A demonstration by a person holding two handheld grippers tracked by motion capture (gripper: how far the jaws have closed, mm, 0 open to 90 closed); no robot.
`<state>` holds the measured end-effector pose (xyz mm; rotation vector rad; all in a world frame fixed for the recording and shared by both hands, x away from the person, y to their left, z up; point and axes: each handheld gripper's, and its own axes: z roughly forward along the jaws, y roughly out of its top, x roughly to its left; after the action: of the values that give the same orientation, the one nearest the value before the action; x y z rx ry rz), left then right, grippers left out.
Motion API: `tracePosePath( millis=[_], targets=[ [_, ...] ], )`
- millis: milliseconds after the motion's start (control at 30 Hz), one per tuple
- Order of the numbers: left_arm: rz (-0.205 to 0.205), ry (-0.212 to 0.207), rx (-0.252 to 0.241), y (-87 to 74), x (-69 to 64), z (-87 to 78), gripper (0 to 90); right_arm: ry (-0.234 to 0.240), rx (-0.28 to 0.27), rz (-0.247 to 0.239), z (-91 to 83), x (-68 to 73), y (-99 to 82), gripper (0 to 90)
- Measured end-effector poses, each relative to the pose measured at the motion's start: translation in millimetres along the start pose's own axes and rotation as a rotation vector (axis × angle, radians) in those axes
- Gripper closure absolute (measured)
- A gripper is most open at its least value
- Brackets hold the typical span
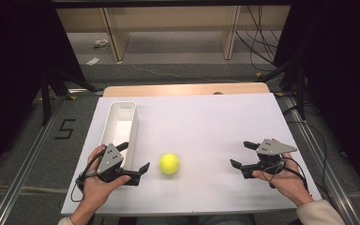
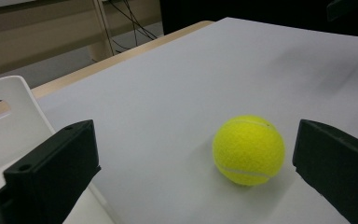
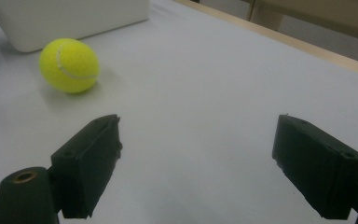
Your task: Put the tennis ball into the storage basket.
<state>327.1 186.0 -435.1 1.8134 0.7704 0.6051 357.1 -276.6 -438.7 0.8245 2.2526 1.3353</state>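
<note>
At near-left table edge: left gripper (image 1: 135, 159) jaws spread wide, holding nothing, pointing toward table middle. Just ahead and slightly toward right jaw: tennis ball (image 2: 248, 150), resting on white table sheet (image 1: 206, 126), untouched. Round, so no long axis to align. Behind left jaw: white bin (image 1: 120, 123). Far side: right gripper (image 1: 243, 154), also wide and empty, well apart from ball. Left clearly nearer; likely short forward reach.

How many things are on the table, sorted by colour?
Yellow: 1, the tennis ball
White: 1, the long bin
Black: 2, the left gripper and the right gripper, both open
Total: 4
</note>
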Motion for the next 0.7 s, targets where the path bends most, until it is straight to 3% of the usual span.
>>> tracePosePath(
  millis=[433,700],
  targets=[
    [0.000,0.000,-0.005,0.4,-0.3,-1.0,0.0,0.017,-0.023,0.016,4.8,4.6,5.5,16.8],
    [-0.002,-0.002,-0.006,0.2,-0.1,-0.5,0.0,0.045,-0.024,0.006,18.3,11.2,12.3,17.2]
  ],
)
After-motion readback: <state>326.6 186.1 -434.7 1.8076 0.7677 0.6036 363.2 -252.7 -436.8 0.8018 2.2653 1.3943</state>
